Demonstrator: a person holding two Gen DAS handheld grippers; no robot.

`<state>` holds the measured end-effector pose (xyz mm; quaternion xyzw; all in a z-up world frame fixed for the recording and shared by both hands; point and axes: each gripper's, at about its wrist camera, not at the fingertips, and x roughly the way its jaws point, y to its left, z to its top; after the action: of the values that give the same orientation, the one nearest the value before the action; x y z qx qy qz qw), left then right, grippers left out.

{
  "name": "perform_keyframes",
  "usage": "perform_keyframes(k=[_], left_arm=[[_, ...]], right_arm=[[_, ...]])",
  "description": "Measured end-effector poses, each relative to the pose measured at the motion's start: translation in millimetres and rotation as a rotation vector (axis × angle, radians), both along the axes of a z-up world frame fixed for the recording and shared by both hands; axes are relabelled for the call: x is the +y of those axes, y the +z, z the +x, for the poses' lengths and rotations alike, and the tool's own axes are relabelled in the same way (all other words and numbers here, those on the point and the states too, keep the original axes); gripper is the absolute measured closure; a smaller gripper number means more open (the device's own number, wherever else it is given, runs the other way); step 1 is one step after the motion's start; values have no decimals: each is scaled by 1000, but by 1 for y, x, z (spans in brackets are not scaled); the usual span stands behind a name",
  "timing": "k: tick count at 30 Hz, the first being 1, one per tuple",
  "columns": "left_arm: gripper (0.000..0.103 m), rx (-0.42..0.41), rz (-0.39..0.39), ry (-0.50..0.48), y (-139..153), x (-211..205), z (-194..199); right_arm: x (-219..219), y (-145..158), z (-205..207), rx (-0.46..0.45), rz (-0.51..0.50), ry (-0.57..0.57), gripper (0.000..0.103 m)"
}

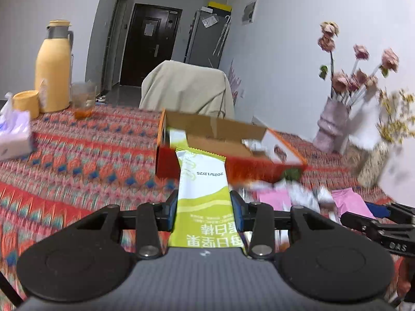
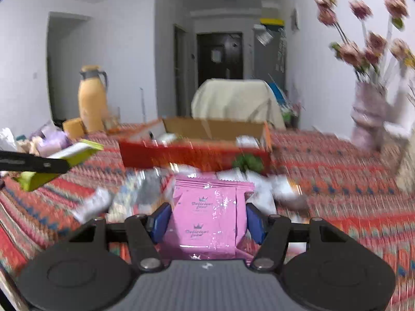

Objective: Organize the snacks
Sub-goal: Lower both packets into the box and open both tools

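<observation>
Left wrist view
Left tongs: the left gripper (image 1: 204,207) is squeezed tight on the green snack bar (image 1: 203,181).
Which way the bar points: its long side runs straight ahead, away from the tongs, and its far tip reaches the front edge of the red box (image 1: 228,167).
Where the box is: right in front of the left tongs, open on top, sitting on the patterned tablecloth (image 1: 77,160).
Inside the box: some packets are already in there, but they are too blurry to name.
Other snacks: a messy snack pile (image 1: 293,194) lies on the cloth just before the box, a bit to the right.
Far away: a yellow jug (image 1: 53,67) and a flower vase (image 1: 330,127) stand well apart from the box.

Right wrist view
Right tongs: the right gripper (image 2: 208,220) is holding the pink packet (image 2: 211,215) between its blue pads (image 2: 162,221).
Where the box is: ahead of these tongs too, past the pile.
Left tongs seen from here: they hold the green bar up off the cloth on the left, near the box's left end.
Who is nearer: I think the left tongs are, so the green bar probably goes in first, pushed forward and dropped.
</observation>
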<state>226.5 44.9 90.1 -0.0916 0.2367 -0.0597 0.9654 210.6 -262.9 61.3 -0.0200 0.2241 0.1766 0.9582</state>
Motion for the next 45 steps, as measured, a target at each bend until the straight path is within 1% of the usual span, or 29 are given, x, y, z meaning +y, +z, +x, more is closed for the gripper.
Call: perform_keyframes(k=[1, 3, 5, 7, 8, 10, 12, 14, 17, 20, 22, 23, 25, 26, 28, 30, 33, 34, 37, 39, 41, 45], left_arm=[[63, 0, 11, -4, 5, 1, 13], [63, 0, 57, 8, 18, 1, 50], [63, 21, 87, 20, 25, 0, 88], [63, 65, 85, 39, 26, 1, 133], [63, 84, 91, 31, 26, 0, 153], [63, 126, 91, 48, 19, -2, 197], [63, 151, 116, 45, 8, -5, 234], [63, 189, 153, 52, -5, -7, 269], [62, 244, 169, 75, -22, -4, 301], [61, 269, 202, 62, -30, -9, 317], [60, 292, 242, 57, -36, -13, 324], [59, 301, 249, 58, -38, -15, 327], [54, 323, 249, 54, -41, -16, 331], [53, 331, 240, 60, -42, -15, 331], [51, 329, 225, 58, -40, -12, 330], [49, 318, 213, 52, -34, -9, 322], [45, 278, 214, 61, -14, -5, 302], [43, 264, 214, 59, -6, -4, 293], [38, 212, 218, 53, 21, 1, 257], [34, 171, 221, 49, 39, 3, 226], [29, 137, 220, 46, 56, 4, 194], [19, 59, 198, 16, 83, 8, 122]], right_arm=[[2, 8, 9, -19, 2, 19, 42], [8, 24, 34, -50, 4, 60, 42], [20, 36, 65, -58, -14, 92, 42], [34, 45, 107, -42, -29, 112, 42], [41, 48, 134, -18, -33, 120, 42], [54, 49, 185, 36, -44, 114, 42], [66, 43, 240, 105, -69, 88, 42], [78, 31, 287, 188, -99, 72, 42], [87, 9, 351, 303, -127, 19, 42], [92, -12, 395, 384, -148, -35, 42], [97, -23, 414, 431, -157, -54, 42], [100, -28, 421, 451, -161, -56, 41], [104, -32, 428, 461, -168, -52, 40], [106, -33, 429, 465, -155, -55, 35], [104, -35, 428, 480, -113, -49, 31], [100, -29, 422, 458, -88, -60, 30], [91, -8, 402, 407, -71, -51, 30], [87, 1, 395, 387, -72, -44, 30], [74, 33, 366, 312, -103, -20, 18], [61, 54, 337, 256, -138, -16, 18], [46, 74, 310, 226, -152, -11, 18], [17, 107, 242, 162, -135, 1, 15]])
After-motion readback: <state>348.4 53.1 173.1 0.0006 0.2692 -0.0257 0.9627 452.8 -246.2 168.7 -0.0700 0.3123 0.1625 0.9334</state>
